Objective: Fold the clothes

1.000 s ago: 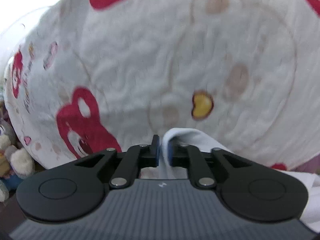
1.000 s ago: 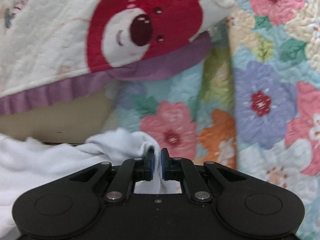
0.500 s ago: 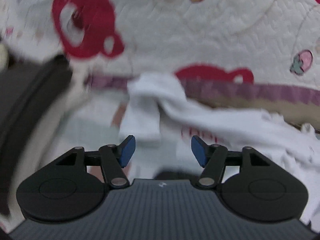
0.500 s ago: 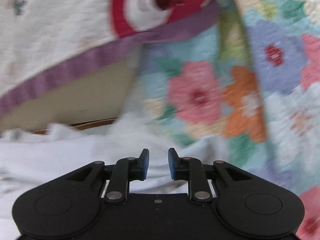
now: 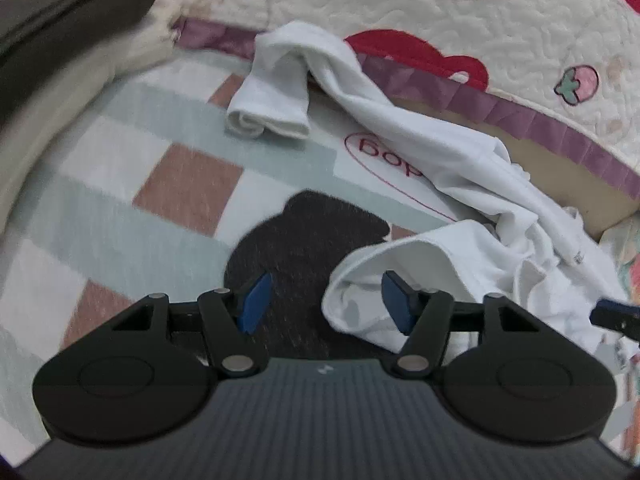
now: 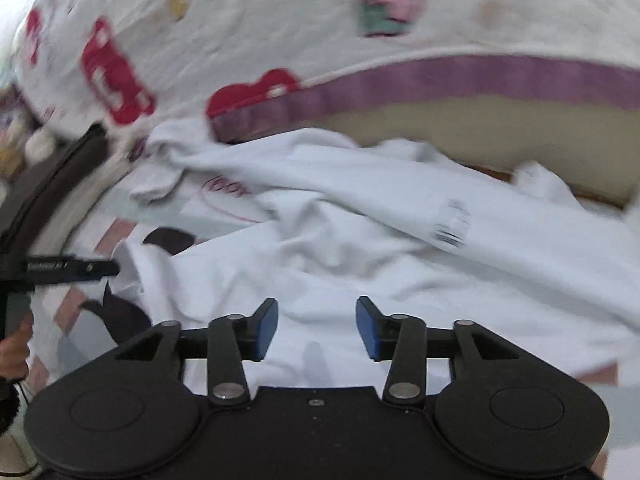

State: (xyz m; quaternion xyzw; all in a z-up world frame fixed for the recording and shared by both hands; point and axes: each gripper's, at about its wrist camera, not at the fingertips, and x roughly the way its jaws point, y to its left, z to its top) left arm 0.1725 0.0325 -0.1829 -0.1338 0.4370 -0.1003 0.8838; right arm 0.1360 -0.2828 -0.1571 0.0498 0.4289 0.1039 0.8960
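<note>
Left wrist view: the left gripper (image 5: 326, 300) has its blue pads spread wide and holds nothing; a fold of the white garment (image 5: 452, 184) lies against the inner side of the pad at 3 o'clock. The garment is crumpled on a checked mat (image 5: 132, 168), running from a rolled sleeve (image 5: 272, 92) at 12 o'clock down to 3 o'clock. A dark bear-shaped patch (image 5: 308, 248) on the mat sits directly ahead of the pads. A white quilt with red bears and a purple border (image 5: 460, 12) spans the top. Right wrist view, blurred by motion: the right gripper (image 6: 317, 328) is likewise spread, empty, poised over the garment (image 6: 360, 232), which fills the centre. The quilt (image 6: 280, 20) lies at 12 o'clock. The other gripper's black finger (image 6: 64, 269) enters at 9 o'clock, touching the garment's edge, with part of a hand (image 6: 14, 350) below it.
</note>
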